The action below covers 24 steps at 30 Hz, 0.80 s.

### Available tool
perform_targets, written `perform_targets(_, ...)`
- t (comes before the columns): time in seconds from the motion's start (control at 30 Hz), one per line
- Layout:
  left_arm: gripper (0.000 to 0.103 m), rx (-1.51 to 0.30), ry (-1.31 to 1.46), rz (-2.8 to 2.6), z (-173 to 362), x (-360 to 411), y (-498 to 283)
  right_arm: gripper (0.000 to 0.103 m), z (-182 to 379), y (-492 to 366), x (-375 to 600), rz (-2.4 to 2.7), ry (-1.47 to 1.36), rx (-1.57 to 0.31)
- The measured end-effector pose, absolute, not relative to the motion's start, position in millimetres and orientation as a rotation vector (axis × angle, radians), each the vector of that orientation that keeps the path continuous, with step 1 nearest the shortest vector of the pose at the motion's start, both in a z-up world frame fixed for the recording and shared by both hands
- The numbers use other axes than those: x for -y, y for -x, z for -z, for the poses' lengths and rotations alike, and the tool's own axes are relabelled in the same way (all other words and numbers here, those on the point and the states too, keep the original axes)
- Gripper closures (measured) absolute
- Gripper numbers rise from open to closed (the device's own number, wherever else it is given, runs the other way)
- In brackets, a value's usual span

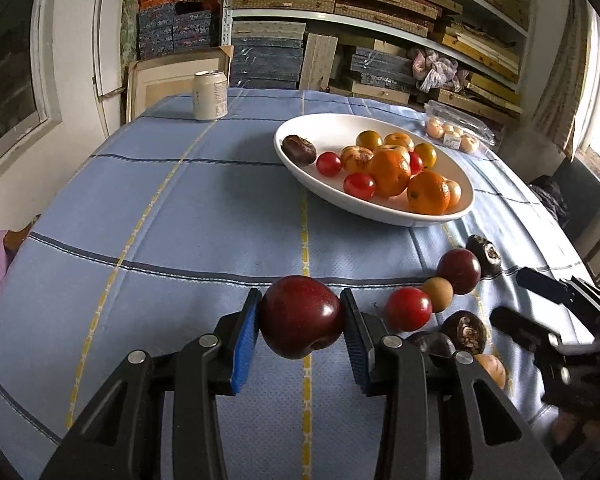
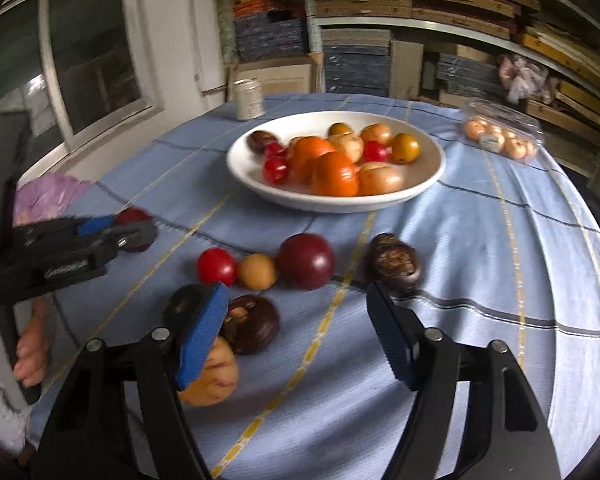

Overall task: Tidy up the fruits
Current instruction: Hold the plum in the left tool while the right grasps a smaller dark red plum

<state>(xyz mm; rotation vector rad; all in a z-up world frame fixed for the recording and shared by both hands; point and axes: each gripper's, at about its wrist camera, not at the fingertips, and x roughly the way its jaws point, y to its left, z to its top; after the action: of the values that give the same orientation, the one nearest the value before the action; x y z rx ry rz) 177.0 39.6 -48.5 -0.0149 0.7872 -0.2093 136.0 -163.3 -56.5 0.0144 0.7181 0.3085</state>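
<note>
Fruits mostly fill the bowl (image 1: 452, 216) ahead; my left gripper (image 1: 301, 316) jaws clamp a plum (image 1: 300, 316), my right gripper (image 2: 296, 320) jaws gape above several loose fruits (image 2: 306, 262) on the counter (image 1: 180, 208).

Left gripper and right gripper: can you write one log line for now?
left gripper: shut on plum | right gripper: open, empty | bowl: fruit inside | loose fruit on cloth

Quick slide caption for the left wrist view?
Left tongs grip a dark red plum above the blue cloth, white fruit bowl beyond.
</note>
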Motion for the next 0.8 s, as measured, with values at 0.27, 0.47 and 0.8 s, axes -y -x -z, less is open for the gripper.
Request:
perform_targets(0.27,0.063,-0.779,0.01,0.234,46.7,-34.6,-173.4,0.038,61.7,-161.2,153.1,-0.251,0.005,-0.748)
perform_targets(0.47,0.063,-0.78,0.014,0.234,46.7,-35.4,-173.6,0.04,67.5,-177.3,153.9,-0.239,-0.032,-0.78)
perform_targets(0.8,0.063,-0.786,0.007,0.236,48.0,-33.4,-173.6,0.041,70.6,-188.0,154.0,-0.233,-0.041,-0.797)
